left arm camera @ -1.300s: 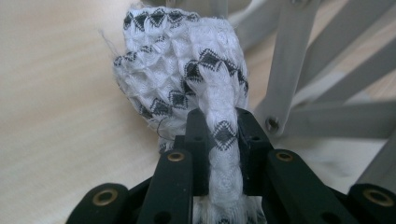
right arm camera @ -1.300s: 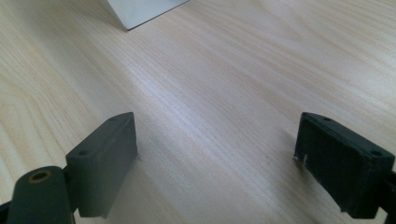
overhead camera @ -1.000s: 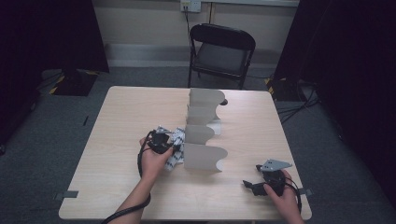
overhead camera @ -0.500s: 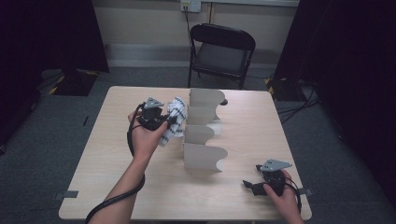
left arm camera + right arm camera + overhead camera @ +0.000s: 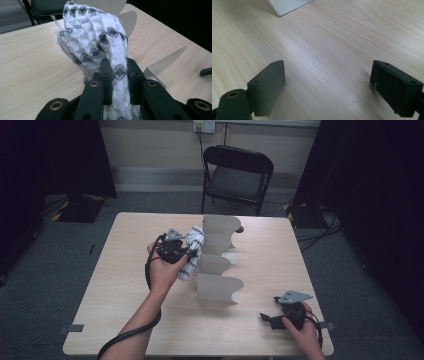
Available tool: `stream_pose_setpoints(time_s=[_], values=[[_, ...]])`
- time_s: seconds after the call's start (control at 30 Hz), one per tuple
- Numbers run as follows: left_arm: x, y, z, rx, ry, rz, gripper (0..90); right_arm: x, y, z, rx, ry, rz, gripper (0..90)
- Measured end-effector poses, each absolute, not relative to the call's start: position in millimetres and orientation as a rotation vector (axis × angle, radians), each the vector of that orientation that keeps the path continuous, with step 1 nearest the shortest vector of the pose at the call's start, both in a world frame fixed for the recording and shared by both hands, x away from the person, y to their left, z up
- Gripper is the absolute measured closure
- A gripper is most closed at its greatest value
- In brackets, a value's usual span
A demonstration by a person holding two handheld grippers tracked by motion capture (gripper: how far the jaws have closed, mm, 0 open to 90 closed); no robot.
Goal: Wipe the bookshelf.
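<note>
While clamped by left gripper (image 5: 117, 75), hung bunched: knitted white cloth (image 5: 95, 42), black diamond pattern; right gripper (image 5: 327, 87) gaped empty over woodgrain table (image 5: 337, 37).

Room: dim, with dark curtains at both sides of the high view.
Table (image 5: 125, 285): evenly lit from above, soft short shadows.
Glare: pale sheen on the wood in the right gripper view.
Focus: near tongs blurred; cloth (image 5: 95, 42) sharp.
</note>
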State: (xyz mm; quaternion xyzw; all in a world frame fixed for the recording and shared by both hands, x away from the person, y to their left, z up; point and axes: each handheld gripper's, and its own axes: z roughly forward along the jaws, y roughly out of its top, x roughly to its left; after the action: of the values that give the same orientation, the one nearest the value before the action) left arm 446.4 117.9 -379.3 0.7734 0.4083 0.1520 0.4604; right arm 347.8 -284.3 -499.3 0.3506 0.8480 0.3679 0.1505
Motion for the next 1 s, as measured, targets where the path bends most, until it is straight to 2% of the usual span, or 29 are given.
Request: stream_pose_setpoints(time_s=[0.37,0.63,1.0], values=[[446,120,-390,1.867,1.043,0.373,78.3,348,-284,-499,1.007,2.435,1.055,12.2],[444,130,-373,1.866,1.051,0.429,78.5,348,-284,-499,1.007,2.435,1.058,12.1],[437,117,-429,1.953,1.092,0.320,78.7,348,-284,-499,1.008,2.436,1.057,12.2]])
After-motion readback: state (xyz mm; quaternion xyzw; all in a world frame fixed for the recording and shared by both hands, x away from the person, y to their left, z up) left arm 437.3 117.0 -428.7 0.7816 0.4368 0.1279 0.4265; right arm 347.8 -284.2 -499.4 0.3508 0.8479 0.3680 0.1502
